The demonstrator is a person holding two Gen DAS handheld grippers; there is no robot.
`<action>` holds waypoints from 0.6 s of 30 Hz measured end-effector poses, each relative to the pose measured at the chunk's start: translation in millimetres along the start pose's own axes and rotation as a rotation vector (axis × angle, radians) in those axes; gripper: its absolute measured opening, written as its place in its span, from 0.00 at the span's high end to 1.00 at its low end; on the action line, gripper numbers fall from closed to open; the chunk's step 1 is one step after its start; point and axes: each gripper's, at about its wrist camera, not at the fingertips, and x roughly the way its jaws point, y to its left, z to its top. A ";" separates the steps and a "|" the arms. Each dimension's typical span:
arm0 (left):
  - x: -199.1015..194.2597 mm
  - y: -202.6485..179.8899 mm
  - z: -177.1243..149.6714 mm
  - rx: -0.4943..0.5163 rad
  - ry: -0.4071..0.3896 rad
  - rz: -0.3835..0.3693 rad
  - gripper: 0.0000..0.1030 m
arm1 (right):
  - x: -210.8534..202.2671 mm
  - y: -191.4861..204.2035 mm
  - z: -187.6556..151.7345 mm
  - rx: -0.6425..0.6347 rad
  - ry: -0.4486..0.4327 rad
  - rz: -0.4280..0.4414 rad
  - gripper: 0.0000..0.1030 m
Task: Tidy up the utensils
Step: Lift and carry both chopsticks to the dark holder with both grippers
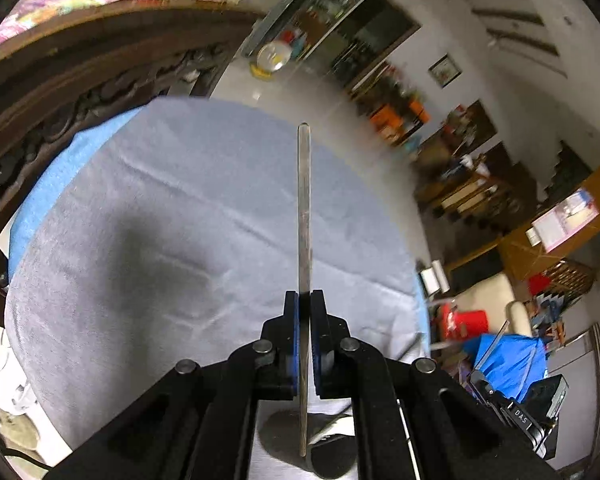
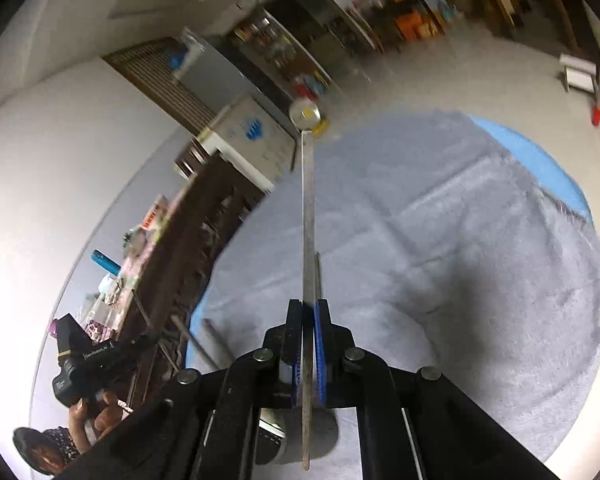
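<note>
Each claw [image 1: 305, 300] [image 2: 309, 308] clamps a flat metal utensil [image 1: 304, 200] [image 2: 308, 208] that sticks out forward beyond it.

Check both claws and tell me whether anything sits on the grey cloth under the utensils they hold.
Nothing visible. The left claw and right claw each grip a flat metal utensil over bare grey cloth.

A grey cloth [image 1: 188, 240] covered the round table, with a blue cloth [image 1: 56, 184] showing beneath its edge. Dark carved wooden furniture [image 1: 80, 92] stood to the left. Cluttered shelves [image 1: 340, 8] lined the far wall near a framed picture [image 1: 444, 70]. A red bucket [image 1: 466, 322] sat on the floor at right.
</note>
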 end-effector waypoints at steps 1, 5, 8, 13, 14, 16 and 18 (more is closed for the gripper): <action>-3.5 -3.1 -2.8 0.008 -0.016 -0.004 0.95 | -3.2 8.6 -0.8 -0.010 -0.021 0.004 0.93; -13.6 -19.8 -10.1 0.052 -0.076 -0.004 0.95 | -6.7 32.5 -11.0 -0.052 -0.092 0.018 0.93; -13.3 -27.9 -20.0 0.079 -0.107 -0.009 0.95 | -4.4 41.4 -20.7 -0.064 -0.115 0.018 0.93; -7.8 -36.8 -34.5 0.127 -0.146 -0.003 0.95 | 8.2 46.8 -37.5 -0.092 -0.140 -0.012 0.93; -6.8 -37.8 -37.7 0.135 -0.155 0.001 0.95 | 9.8 47.0 -40.1 -0.094 -0.137 -0.016 0.93; -5.5 -39.7 -43.3 0.152 -0.164 0.002 0.95 | 13.8 47.2 -45.5 -0.104 -0.138 -0.028 0.93; -5.6 -41.8 -48.4 0.168 -0.184 0.022 0.95 | 17.4 46.7 -50.6 -0.114 -0.135 -0.037 0.93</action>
